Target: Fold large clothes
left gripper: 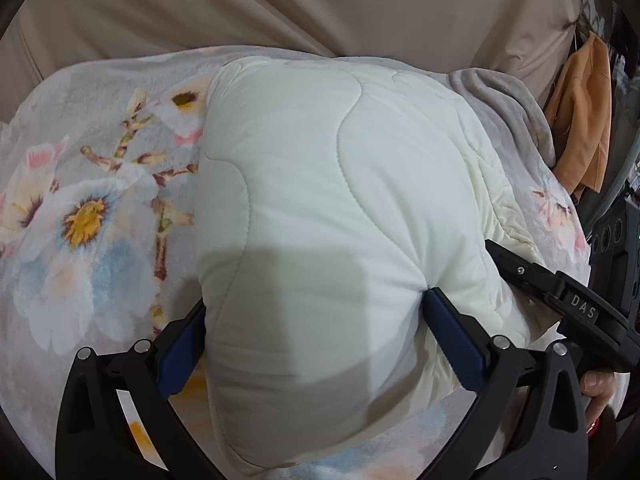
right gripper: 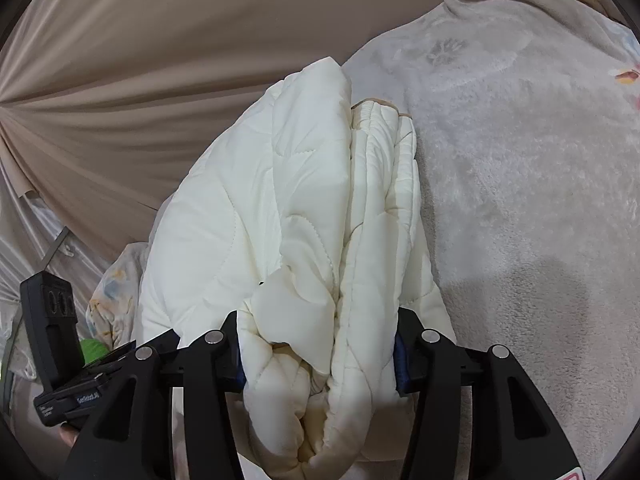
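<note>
A cream quilted padded garment (left gripper: 320, 208) lies folded into a thick bundle on a floral fleece blanket (left gripper: 80, 208). My left gripper (left gripper: 316, 308) is shut on the bundle's near end, its blue pads (left gripper: 452, 332) pressing into both sides. The right gripper's body shows at the right of the left wrist view (left gripper: 560, 300). In the right wrist view, my right gripper (right gripper: 320, 352) is shut on the stacked layers of the same garment (right gripper: 288, 208), whose folded edges run away from me over the pale blanket (right gripper: 520, 200).
A beige draped sheet (left gripper: 280, 0) hangs behind the blanket. An orange garment (left gripper: 580, 120) hangs at the right in the left wrist view. The left gripper's body (right gripper: 52, 340) and a green object (right gripper: 94, 350) sit at the left in the right wrist view.
</note>
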Demonstrator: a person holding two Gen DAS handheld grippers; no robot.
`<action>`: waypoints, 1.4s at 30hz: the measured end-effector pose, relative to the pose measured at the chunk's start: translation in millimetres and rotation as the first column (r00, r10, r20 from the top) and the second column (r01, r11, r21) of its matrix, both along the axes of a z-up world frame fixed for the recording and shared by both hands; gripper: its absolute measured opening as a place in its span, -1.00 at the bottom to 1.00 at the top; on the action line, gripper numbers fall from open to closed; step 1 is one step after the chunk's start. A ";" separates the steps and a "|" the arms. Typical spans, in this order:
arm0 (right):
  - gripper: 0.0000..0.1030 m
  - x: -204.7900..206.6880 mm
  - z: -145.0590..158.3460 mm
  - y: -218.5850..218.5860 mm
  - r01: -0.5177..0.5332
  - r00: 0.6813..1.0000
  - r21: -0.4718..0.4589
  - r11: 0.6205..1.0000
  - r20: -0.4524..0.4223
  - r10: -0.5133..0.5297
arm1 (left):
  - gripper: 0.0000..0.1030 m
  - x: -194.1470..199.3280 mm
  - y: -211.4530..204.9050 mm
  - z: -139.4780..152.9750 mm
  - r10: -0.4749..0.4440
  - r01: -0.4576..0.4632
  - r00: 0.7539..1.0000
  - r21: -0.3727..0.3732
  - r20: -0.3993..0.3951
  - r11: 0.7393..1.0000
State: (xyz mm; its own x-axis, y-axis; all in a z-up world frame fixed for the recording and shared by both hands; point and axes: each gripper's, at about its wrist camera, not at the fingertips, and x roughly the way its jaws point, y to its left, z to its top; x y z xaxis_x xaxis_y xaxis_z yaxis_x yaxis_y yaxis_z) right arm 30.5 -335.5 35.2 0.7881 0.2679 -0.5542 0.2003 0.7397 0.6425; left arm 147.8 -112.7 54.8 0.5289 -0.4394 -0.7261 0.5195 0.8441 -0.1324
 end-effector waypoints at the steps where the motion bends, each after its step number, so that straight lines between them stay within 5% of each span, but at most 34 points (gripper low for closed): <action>1: -0.16 -0.7 2.3 1.6 -0.001 1.000 -0.009 1.000 0.005 0.001 | 0.88 -2.9 -1.3 2.4 -0.005 0.005 1.000 0.011 0.013 1.000; 7: -0.42 -13.2 23.1 6.7 0.025 0.999 -0.044 0.999 0.022 -0.024 | 0.49 -26.0 -0.3 20.1 -0.046 0.043 0.997 0.052 0.060 0.998; 17: -0.43 -94.3 39.1 15.0 0.081 0.997 0.004 0.997 -0.006 -0.081 | 0.45 -96.2 12.9 28.0 -0.171 0.168 0.984 0.069 0.043 0.983; 24: -0.41 -147.7 19.2 14.7 0.125 0.991 0.093 0.988 0.027 -0.128 | 0.56 -118.7 21.4 14.5 -0.189 0.189 0.982 0.068 -0.019 0.980; 32: -0.39 -146.3 18.7 18.2 0.117 0.992 0.059 0.991 0.036 -0.120 | 0.78 -131.6 38.3 22.2 -0.141 0.137 0.989 0.081 0.045 0.987; 42: -0.32 -147.9 14.0 17.1 0.115 0.993 0.081 0.990 0.030 -0.118 | 0.91 -120.3 24.0 2.7 -0.154 0.153 0.988 0.100 -0.004 0.983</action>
State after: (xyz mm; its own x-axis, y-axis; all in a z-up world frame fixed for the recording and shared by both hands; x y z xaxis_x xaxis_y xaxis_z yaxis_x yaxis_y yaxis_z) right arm -117.4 -318.5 49.2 0.8350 0.2150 -0.5065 0.2586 0.6592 0.7061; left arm 27.5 -88.7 57.5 0.4633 -0.4408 -0.7688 0.6441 0.7633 -0.0495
